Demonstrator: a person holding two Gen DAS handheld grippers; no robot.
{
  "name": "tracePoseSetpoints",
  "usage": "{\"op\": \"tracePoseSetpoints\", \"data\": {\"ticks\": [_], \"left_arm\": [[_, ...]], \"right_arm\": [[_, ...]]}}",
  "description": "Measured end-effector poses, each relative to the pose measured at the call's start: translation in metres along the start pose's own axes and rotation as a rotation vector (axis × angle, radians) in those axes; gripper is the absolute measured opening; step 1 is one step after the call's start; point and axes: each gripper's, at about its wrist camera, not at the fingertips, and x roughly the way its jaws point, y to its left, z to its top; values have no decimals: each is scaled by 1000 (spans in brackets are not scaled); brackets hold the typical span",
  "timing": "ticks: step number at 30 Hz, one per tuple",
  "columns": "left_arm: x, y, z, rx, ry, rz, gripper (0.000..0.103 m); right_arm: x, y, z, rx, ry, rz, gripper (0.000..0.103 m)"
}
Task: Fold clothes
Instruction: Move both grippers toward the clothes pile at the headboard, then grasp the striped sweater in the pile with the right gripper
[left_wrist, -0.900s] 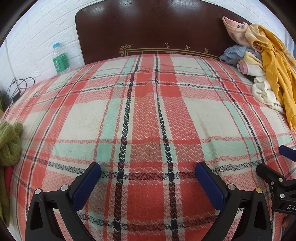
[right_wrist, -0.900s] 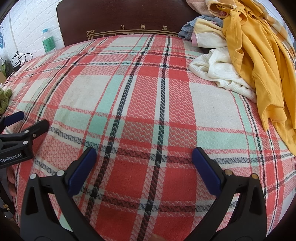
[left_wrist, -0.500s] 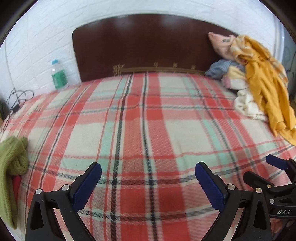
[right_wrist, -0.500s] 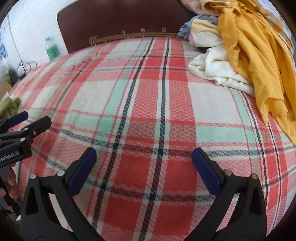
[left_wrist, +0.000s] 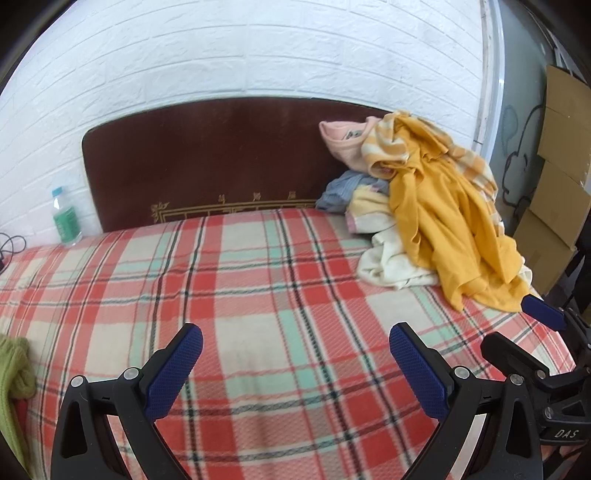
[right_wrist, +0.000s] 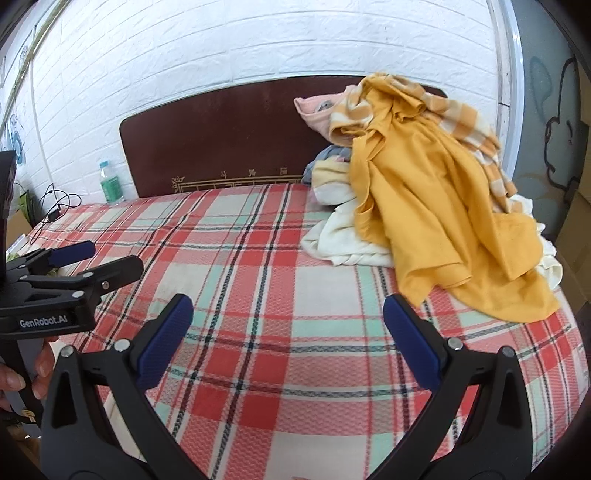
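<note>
Left wrist view: left gripper (left_wrist: 295, 354) and right gripper (right_wrist: 288, 314) both spread, empty, above plaid bedspread (left_wrist: 258, 288); clothes pile (left_wrist: 424, 206) by headboard (left_wrist: 207, 155).

A bed covered by a red, cream and mint plaid blanket (left_wrist: 258, 295) stands against a white brick-pattern wall (left_wrist: 258, 55), its dark brown headboard (left_wrist: 207, 166) edged with gold ornament. A green-labelled water bottle (left_wrist: 66, 221) sits beside the headboard; flattened cardboard (left_wrist: 557, 177) leans at right. Daylight is soft.
</note>
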Motion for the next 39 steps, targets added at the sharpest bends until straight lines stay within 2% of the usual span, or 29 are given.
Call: {"op": "tracePoseSetpoints", "data": {"ticks": [6, 13, 39], "left_arm": [[-2, -29, 14, 38, -31, -10, 103], [-1, -45, 22, 60, -44, -27, 103], [16, -65, 42, 75, -44, -39, 103]], "right_arm": [[-17, -18, 6, 8, -45, -29, 103], [-23, -29, 12, 2, -63, -47, 103], [-21, -42, 32, -45, -107, -53, 103]]}}
